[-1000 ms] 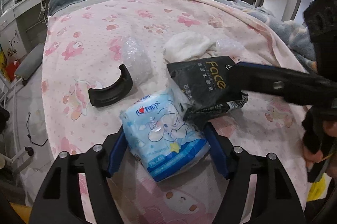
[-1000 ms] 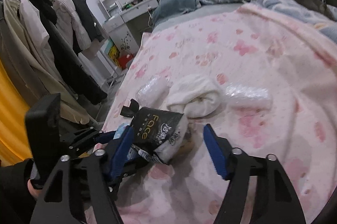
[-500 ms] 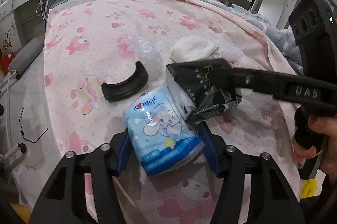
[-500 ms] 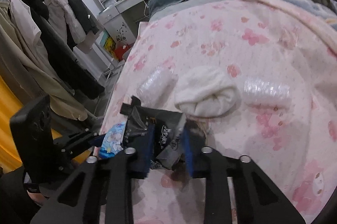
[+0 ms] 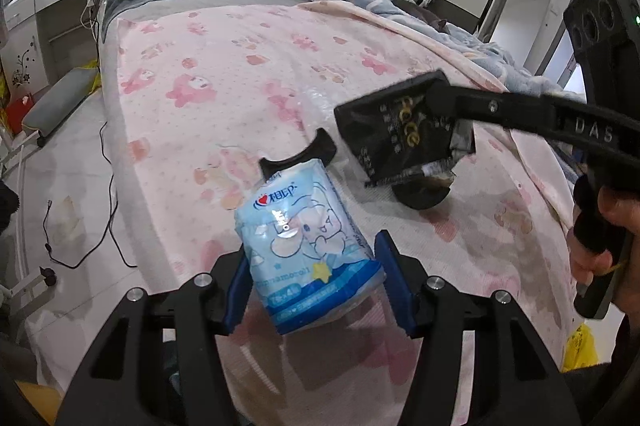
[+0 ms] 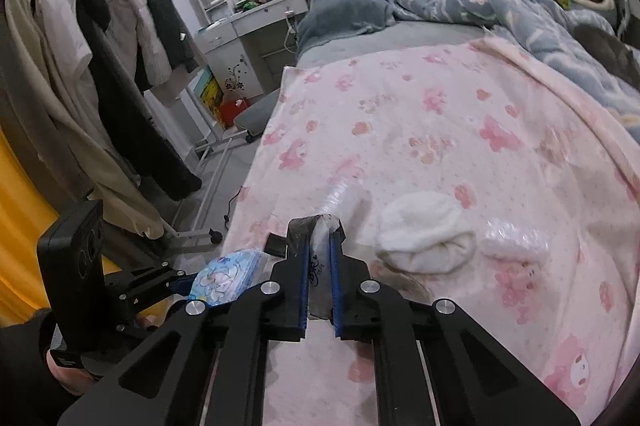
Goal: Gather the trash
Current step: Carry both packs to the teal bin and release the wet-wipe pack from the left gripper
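Tissue packs, both off the bed (image 5: pixel 224 73) w/ one in each gripper. Left gripper (image 5: pixel 312 290) is clamping the blue tissue pack (image 5: pixel 308 250) across its lower half; fingers (image 5: pixel 236 290) are pressing its sides. Pack is reading as light, soft, squashy, w/ slick film, so I am gripping across the body, not the loose top flap. Right gripper (image 6: pixel 319 286) is clenched on the black wrapper (image 5: pixel 400 133), pinched flat betw. the pads. Wrapper is looking near-empty: thin, crinkly, floppy, prob. slippery; hold needs to sit deep on a folded edge. Clear plastic wrap (image 6: pixel 516 242), white cloth (image 6: pixel 424 238) and a black curved piece (image 5: pixel 304 155) are lying on the bed, not yet collected.
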Tool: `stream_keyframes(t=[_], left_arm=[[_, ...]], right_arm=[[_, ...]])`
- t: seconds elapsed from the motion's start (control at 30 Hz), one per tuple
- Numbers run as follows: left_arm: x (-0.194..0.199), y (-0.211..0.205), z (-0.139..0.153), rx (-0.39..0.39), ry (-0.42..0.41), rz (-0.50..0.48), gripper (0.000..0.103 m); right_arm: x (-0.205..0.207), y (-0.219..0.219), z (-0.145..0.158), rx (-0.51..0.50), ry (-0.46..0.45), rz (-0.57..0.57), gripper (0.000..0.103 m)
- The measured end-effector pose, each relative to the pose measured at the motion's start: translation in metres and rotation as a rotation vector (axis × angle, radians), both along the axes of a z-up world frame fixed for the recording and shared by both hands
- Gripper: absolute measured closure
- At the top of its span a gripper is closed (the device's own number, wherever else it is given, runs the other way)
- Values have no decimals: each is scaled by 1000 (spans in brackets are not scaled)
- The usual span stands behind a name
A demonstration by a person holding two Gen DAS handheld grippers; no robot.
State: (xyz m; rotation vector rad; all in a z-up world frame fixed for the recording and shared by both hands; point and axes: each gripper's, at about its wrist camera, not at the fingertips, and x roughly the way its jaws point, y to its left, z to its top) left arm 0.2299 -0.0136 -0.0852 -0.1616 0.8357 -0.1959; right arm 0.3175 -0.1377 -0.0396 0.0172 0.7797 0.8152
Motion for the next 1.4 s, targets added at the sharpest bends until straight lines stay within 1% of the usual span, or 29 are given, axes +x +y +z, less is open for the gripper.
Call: stream_keyframes(t=[0.13,0.27,0.33,0.5,0.63,0.73,0.77,0.93,1.03,1.13,1.27,1.3,1.37,1.4], left_arm=[[-11,19,8,38,-10,19,43],[-29,48,7,106,6,61,43],[-36,65,3,109,35,84,43],[-57,98,-22,108,167,120,43],[-75,116,-52,88,272,143,43],[-87,124,-83,48,387,155,43],[-92,125,-94,47,425,154,43],[-108,134,-128,48,533,146,42],[-117,143,-144,36,597,143,42],[-128,151,-159,13,652,140,41],[-135,160,-174,-13,708,138,32],[-133,163,-176,-17,714,133,31],[-136,165,-176,-25,715,122,25],[-137,167,-174,-28,710,123,24]], right_arm=[[-6,8,14,22,-45,17,94],[-13,33,20,18,-66,71,94],[-20,51,21,10,-77,107,94],[-42,101,19,-34,-101,208,94],[-64,142,6,-105,-99,288,94],[-74,171,-8,-178,-76,321,94],[-76,175,-11,-189,-72,327,94],[-87,201,-27,-248,-43,355,94],[-90,214,-42,-283,-6,372,94],[-91,225,-59,-315,42,388,94],[-96,244,-77,-350,90,418,94],[-97,248,-81,-359,98,425,94],[-102,258,-93,-389,114,443,94],[-103,261,-98,-401,120,449,94]])
